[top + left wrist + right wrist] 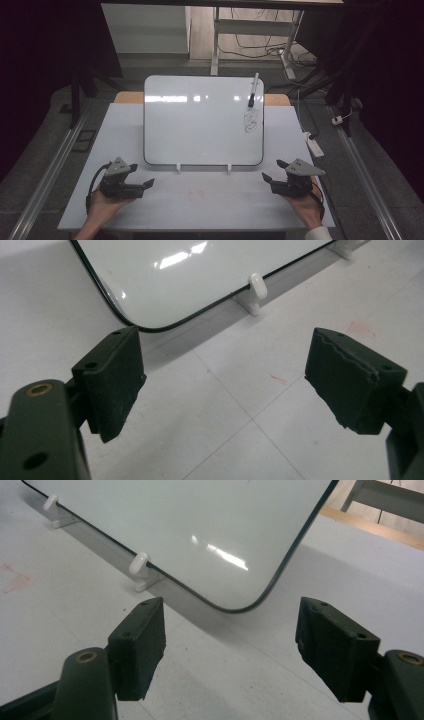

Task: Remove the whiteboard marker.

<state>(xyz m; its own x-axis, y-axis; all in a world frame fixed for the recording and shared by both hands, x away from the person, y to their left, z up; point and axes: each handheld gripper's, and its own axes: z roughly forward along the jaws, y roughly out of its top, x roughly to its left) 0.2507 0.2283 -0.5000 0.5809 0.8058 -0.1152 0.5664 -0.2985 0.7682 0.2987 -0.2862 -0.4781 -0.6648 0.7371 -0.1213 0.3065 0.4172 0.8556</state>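
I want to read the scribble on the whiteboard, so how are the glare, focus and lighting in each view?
High view: dim, dark at the edges; glare streak across the whiteboard top, scribble small and soft. Left gripper view: bright reflections near the board's corner, table sharp. Right gripper view: a glare patch on the board, near tool jaws slightly soft.

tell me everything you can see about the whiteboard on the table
The white glossy whiteboard with a thin black rim and rounded corners leans back on the pale grey table, its lower edge propped in two small white plastic feet. Ceiling lights glare off its upper face. Most of it is blank; a black scribble sits near the right edge, and a black-tipped white marker pen lies against the upper right. Neither gripper touches it.
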